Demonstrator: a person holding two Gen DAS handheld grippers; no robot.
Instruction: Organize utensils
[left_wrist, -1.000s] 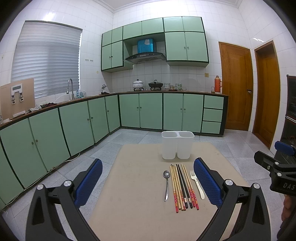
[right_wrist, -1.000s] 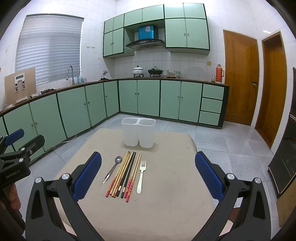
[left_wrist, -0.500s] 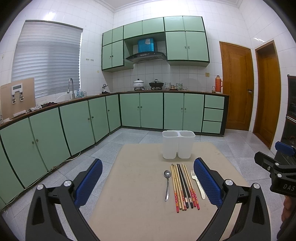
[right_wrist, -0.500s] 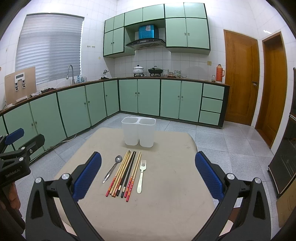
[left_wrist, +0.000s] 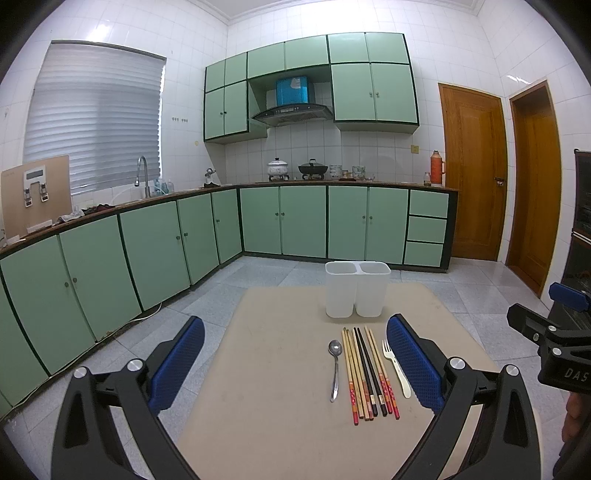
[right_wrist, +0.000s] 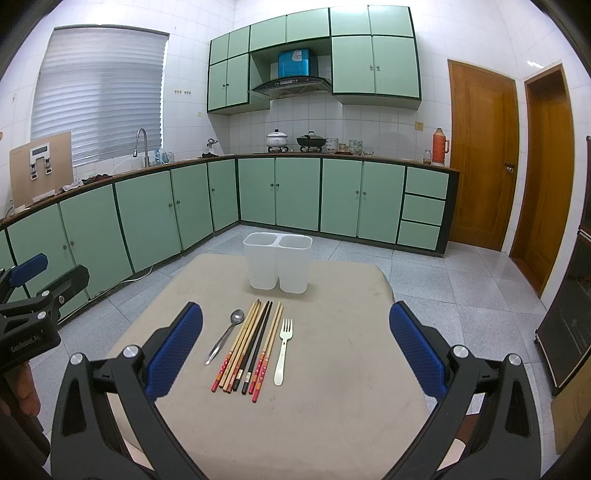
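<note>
Desk (right_wrist: 332, 406): beige top, rounded corners, grey tiled floor all round it.

Holder (right_wrist: 277, 264): white plastic, two compartments side by side, upright at the far end of the desk; I see nothing standing in either compartment. Same holder in my left view (left_wrist: 357, 288).

Utensils, laid flat in one row just in front of the holder, handles toward me:
- spoon (right_wrist: 226, 336), metal, leftmost, slightly apart from the sticks; in the left view (left_wrist: 335, 365).
- chopsticks (right_wrist: 246, 345), a close bundle of several, wooden and black, red-patterned ends nearest me; in the left view (left_wrist: 369, 373).
- fork (right_wrist: 283, 349), cream plastic, rightmost, just beside the chopsticks; in the left view (left_wrist: 396, 365).

Left gripper (left_wrist: 295, 362): I hold it above the near left part of the desk, fingers (left_wrist: 177, 362) spread wide with nothing between them. Its right finger pad sits in front of the fork in my view and hides a little of the handle's edge.

Right gripper (right_wrist: 295, 347): above the near edge, fingers (right_wrist: 173, 347) spread wide, holding nothing. The whole utensil row lies in the gap between them, well short of the pads.

Each gripper shows at the side of the other's view, off the desk.

Surroundings: green cabinets (right_wrist: 147, 218) along the counter, sink tap (right_wrist: 142, 146), pots (right_wrist: 277, 139) on the stove, orange thermos (right_wrist: 439, 146), two wooden doors (right_wrist: 480, 155), window blind (right_wrist: 99, 92). All well apart from the desk; nothing lies between the utensils and the holder.
</note>
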